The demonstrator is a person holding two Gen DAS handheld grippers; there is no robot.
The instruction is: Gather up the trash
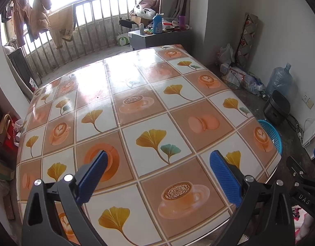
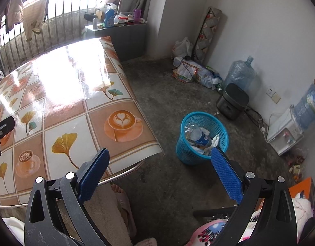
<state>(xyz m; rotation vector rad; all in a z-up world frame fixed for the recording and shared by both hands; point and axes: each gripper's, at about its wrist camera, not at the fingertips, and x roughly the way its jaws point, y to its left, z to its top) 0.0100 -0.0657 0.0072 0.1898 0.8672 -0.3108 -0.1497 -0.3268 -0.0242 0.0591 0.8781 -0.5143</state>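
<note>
A blue mesh waste basket (image 2: 188,153) stands on the concrete floor to the right of the table. Inside it lie a clear plastic bottle with a blue label (image 2: 198,136) and crumpled white paper (image 2: 214,140). Its rim also shows past the table's right edge in the left wrist view (image 1: 274,135). My right gripper (image 2: 159,172) is open and empty, held above the floor just in front of the basket. My left gripper (image 1: 157,172) is open and empty, held over the near part of the table (image 1: 137,106), which has a glossy patterned cloth with nothing on it.
A black rice cooker (image 2: 232,101), large water jugs (image 2: 240,73), a white dispenser (image 2: 284,135) and bags of clutter (image 2: 190,71) line the right wall. A grey cabinet (image 2: 124,39) with bottles stands behind the table. A slipper (image 2: 124,205) lies on the floor near me.
</note>
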